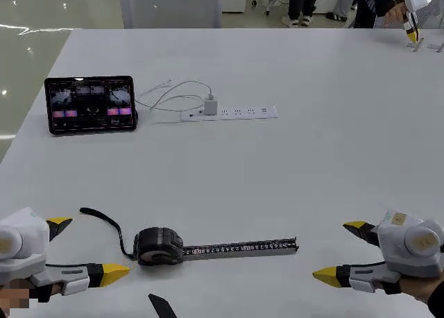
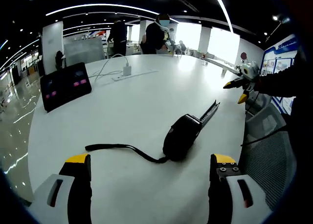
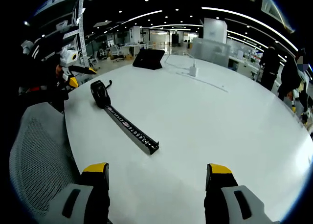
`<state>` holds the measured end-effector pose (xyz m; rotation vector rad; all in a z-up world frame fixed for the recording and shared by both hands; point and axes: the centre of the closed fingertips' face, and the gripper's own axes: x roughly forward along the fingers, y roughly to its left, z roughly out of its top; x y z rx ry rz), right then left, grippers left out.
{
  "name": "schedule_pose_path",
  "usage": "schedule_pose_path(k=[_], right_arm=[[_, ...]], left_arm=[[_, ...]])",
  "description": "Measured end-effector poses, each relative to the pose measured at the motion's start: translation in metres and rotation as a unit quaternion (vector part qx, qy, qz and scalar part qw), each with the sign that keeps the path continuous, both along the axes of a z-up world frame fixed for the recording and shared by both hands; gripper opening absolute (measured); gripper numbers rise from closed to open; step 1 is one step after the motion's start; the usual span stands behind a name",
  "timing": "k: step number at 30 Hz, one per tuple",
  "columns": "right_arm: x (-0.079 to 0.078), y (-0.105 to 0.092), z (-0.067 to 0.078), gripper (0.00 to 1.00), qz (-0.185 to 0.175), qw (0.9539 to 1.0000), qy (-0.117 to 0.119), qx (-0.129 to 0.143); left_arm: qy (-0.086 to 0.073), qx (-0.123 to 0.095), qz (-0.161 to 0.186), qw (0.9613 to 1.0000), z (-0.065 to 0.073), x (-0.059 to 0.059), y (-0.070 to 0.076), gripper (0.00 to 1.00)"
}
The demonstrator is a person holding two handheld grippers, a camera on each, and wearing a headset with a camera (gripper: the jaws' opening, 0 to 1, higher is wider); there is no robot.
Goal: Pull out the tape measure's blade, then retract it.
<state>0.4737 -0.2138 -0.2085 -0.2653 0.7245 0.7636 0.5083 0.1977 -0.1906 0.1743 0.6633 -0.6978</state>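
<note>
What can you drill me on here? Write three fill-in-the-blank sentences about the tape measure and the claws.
1. The tape measure lies on the table with its blade partly ____.
2. Its strap trails toward the left claw, while the blade's tip points toward the ____ one.
3. The left claw and the right claw are both ____ and hold nothing.
Missing words: extended; right; open.

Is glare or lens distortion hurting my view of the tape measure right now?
Head view: even light, black round tape measure sharp, glare on the glossy floor. Left gripper view: fisheye curves the white table, windows blown out. Right gripper view: dark extended blade crisp, table edge bowed.
</note>
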Motion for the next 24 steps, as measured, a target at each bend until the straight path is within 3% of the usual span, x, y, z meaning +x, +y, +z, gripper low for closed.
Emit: schedule_pose_path(k=[1, 4, 8, 16, 18, 20, 24], right_arm=[[-0.003, -0.002, 0.001, 0.81, -0.005, 1.0000, -0.001, 0.003], [-0.010, -0.009, 0.001, 0.81, -0.006, 0.9999, -0.008, -0.005], [-0.019, -0.014, 0.006, 0.89, -0.025, 0.9996, -0.006, 0.012], [-0.036, -0.034, 0.009, 0.98, -0.049, 0.9987, -0.007, 0.012], [-0.037, -0.044, 0.009, 0.99, -0.058, 0.9982, -0.012, 0.002], [-0.036, -0.051, 0.012, 0.99, -0.080, 0.9966, -0.013, 0.013], [-0.038, -0.053, 0.014, 0.99, -0.085, 0.9961, -0.019, 0.014]], left_arm=[[0.001, 0.018, 0.010, 0.9998, -0.002, -0.002, 0.009, 0.99], [-0.009, 0.004, 0.025, 0.9996, 0.004, -0.005, 0.018, 0.99], [-0.013, 0.001, 0.034, 0.9993, 0.006, -0.014, 0.027, 0.99], [-0.009, 0.008, 0.024, 0.9997, 0.002, -0.032, 0.032, 0.99], [-0.008, 0.004, 0.024, 0.9997, 0.004, -0.036, 0.032, 0.99], [-0.009, 0.003, 0.024, 0.9997, 0.005, -0.041, 0.032, 0.99], [-0.010, 0.006, 0.028, 0.9995, 0.005, -0.044, 0.033, 0.99]])
